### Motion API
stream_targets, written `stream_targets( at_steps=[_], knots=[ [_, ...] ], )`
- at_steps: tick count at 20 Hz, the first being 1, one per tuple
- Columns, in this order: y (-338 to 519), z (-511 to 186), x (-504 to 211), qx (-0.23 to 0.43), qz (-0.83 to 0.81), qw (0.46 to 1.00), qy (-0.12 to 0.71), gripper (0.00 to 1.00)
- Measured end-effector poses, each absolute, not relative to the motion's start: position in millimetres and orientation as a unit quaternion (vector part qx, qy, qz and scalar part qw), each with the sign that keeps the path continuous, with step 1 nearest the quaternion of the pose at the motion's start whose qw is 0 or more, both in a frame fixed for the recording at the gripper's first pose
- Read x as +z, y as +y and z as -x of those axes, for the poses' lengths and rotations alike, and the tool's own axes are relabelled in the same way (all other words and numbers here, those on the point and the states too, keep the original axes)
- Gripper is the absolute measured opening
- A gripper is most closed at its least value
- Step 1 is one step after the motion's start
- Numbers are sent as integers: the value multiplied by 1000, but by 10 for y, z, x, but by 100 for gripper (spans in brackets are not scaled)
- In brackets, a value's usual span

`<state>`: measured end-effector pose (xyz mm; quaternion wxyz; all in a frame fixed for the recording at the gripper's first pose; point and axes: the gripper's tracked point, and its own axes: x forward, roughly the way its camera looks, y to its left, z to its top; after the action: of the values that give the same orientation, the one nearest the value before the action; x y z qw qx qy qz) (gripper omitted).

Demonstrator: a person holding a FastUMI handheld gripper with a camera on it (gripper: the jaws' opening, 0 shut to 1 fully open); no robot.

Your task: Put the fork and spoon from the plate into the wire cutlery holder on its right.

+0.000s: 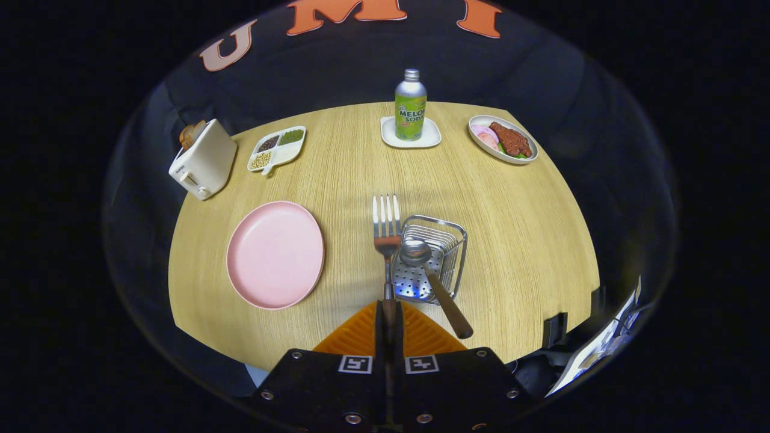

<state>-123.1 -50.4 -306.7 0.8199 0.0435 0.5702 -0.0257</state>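
My gripper (388,308) is shut on the fork (386,227), whose handle runs back between the fingers while its tines point away over the table. The fork hangs just left of the wire cutlery holder (456,240), level with its left rim. A spoon (428,272) stands tilted inside the holder, bowl down in the basket, its wooden handle leaning out over the near rim toward me. The pink plate (275,254) lies bare on the table to the left of the holder.
At the far side of the round wooden table (517,240) stand a white toaster (203,159), a divided dish of beans (277,148), a soda bottle (411,113) on a white coaster, and an oval plate of meat (503,139). Papers lie off the table's near right edge.
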Motion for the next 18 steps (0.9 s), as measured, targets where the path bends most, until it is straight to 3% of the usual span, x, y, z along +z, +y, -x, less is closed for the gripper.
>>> stream_targets(
  at_steps=[18],
  knots=[
    [-713, 1425, -3190, 0, -51, 722, 690, 5]
  ],
)
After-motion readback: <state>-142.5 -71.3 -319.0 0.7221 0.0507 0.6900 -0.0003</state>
